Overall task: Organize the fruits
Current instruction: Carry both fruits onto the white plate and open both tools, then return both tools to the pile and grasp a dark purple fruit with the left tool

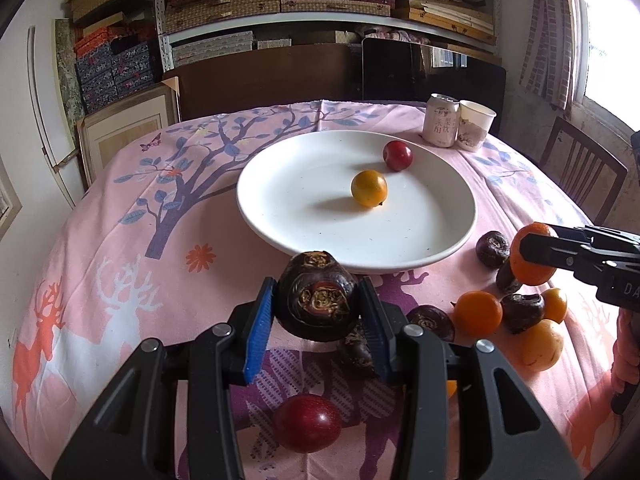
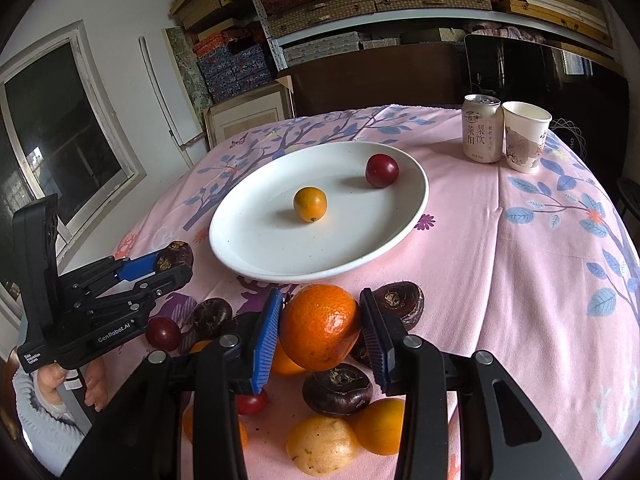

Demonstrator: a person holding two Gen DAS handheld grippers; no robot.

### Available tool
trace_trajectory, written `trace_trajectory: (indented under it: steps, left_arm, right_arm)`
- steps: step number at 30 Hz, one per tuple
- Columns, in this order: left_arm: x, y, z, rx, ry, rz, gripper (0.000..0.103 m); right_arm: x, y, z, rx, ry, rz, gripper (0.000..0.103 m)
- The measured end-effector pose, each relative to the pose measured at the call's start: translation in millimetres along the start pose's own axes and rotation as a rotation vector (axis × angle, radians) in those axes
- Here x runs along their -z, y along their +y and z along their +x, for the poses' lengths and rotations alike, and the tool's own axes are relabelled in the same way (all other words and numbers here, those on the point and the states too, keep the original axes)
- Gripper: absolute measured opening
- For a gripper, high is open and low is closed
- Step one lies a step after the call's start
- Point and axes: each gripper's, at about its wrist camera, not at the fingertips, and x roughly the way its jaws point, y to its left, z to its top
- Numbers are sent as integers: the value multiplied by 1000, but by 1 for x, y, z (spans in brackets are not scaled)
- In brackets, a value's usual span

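While we look along the left gripper, its blue pads are pressed on a dark water chestnut, lifted clear of the cloth just short of the near rim of the white plate. Below it a red plum lies on the pink tablecloth.

On the right gripper our pads clamp an orange mandarin, held above a loose heap of fruit: a brown chestnut just under it, a yellow-spotted fruit nearest us, another chestnut beside the right pad.

From that side we read "GenRobot.AI" and "Data Acquisition System" on the body of the left tool, with a hand in a grey sleeve at its handle.

Farther on, the plate holds a small yellow-orange fruit near its middle and a red plum at its far edge, well apart from each other.

Beyond the plate, to the right, a pale drink can carries Chinese characters, 莱阳 and 梨饮 among them, and a paper cup touches it. Stacked boxes fill the shelves behind.
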Motion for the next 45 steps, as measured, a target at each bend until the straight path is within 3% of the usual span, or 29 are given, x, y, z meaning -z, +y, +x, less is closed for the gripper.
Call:
trace_trajectory:
  steps: [20, 27, 33, 35, 39, 43, 45]
  left_arm:
    - [-2, -2, 0, -22, -11, 11, 41]
    - [-41, -1, 17, 10, 4, -36, 41]
    - [-61, -17, 47, -11, 17, -17, 42]
    - [-60, -17, 55, -13, 17, -21, 46]
    - [-56, -13, 57, -9, 24, -15, 48]
    - [-48, -4, 49, -28, 15, -27, 62]
    - [-43, 1, 45, -36, 15, -35, 63]
  right_arm:
    - [1, -1, -1, -8, -12, 19, 40]
    - [-29, -2, 4, -30, -32, 72, 40]
    - [-57, 6, 45, -3, -1, 56, 42]
    - [-56, -1, 53, -16, -10, 92, 57]
    - [-53, -10, 47, -31, -29, 112, 57]
    - [-48, -12, 36, -9, -58, 101, 57]
    - [-44, -13, 33, 2, -62, 96, 57]
